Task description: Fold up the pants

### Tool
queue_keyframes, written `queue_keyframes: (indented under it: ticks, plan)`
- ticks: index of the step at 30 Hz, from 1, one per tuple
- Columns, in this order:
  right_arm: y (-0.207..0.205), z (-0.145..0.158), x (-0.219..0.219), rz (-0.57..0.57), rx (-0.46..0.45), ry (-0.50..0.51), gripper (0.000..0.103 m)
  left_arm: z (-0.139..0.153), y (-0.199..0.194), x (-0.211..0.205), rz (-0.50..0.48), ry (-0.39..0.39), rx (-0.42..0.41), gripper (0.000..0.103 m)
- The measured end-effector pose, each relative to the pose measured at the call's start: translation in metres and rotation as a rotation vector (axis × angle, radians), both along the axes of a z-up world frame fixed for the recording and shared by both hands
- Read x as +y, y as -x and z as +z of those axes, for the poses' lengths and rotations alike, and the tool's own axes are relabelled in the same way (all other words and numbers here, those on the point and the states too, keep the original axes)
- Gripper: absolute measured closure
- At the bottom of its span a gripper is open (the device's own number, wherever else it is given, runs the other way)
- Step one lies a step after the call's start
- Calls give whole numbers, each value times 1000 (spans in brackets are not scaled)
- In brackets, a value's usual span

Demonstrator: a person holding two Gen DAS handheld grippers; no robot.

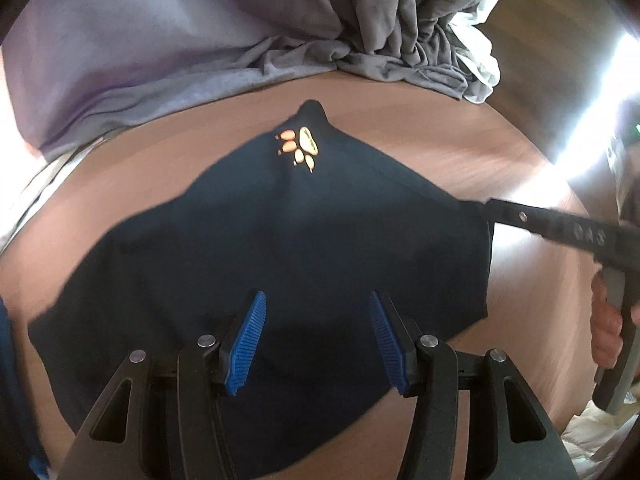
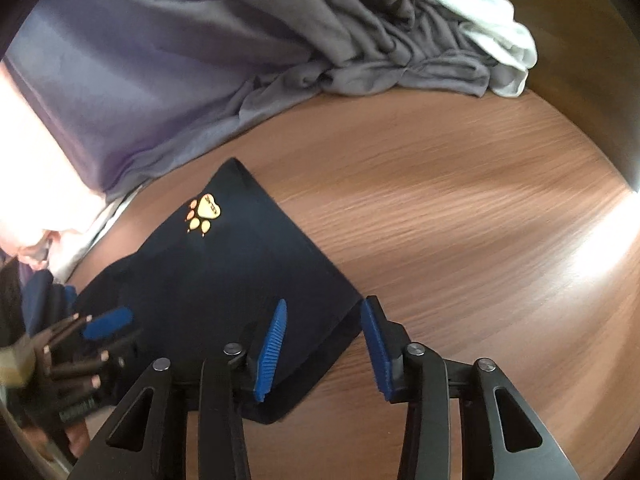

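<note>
Pants (image 1: 280, 248) flat on table (image 1: 400, 120) | left gripper (image 1: 318, 344) jaws apart, empty | right gripper (image 2: 324, 350) likewise.

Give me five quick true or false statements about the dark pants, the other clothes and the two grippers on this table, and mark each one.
1. The dark pants carry a gold paw print logo. True.
2. The pants lie on a white tablecloth. False: they lie on a bare wooden table.
3. The left gripper has its fingers apart, above the pants. True.
4. The grey clothes are stacked on top of the pants. False: they are heaped further back on the table, apart from the pants.
5. The right gripper is clamped shut on the logo. False: its fingers stand apart at the pants' near edge, well away from the logo.
</note>
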State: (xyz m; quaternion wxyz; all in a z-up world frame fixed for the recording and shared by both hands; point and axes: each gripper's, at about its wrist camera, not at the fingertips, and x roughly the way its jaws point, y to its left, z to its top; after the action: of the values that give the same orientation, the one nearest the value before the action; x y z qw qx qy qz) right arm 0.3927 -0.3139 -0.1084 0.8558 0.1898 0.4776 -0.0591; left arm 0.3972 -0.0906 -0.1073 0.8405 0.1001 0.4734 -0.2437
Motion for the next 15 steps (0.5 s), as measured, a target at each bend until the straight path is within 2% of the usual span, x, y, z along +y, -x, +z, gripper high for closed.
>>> queue_keyframes:
  ticks: [7, 9, 11, 12, 15]
  plan:
    - [-9, -18, -6, -17, 51, -37, 70, -19, 4, 2, 68, 24, 63, 50]
    - [-10, -21, -6, -22, 57, -37, 70, -21, 5, 2, 71, 28, 51, 50]
    - [-11, -24, -6, -21, 64, -36, 80, -22, 4, 0, 65, 15, 43, 48]
    - [-12, -25, -6, -17, 67, -16, 90, -22, 4, -1, 63, 11, 40, 48]
    - [-11, -23, -7, -7, 63, 1, 97, -23, 4, -2, 69, 4, 36, 45]
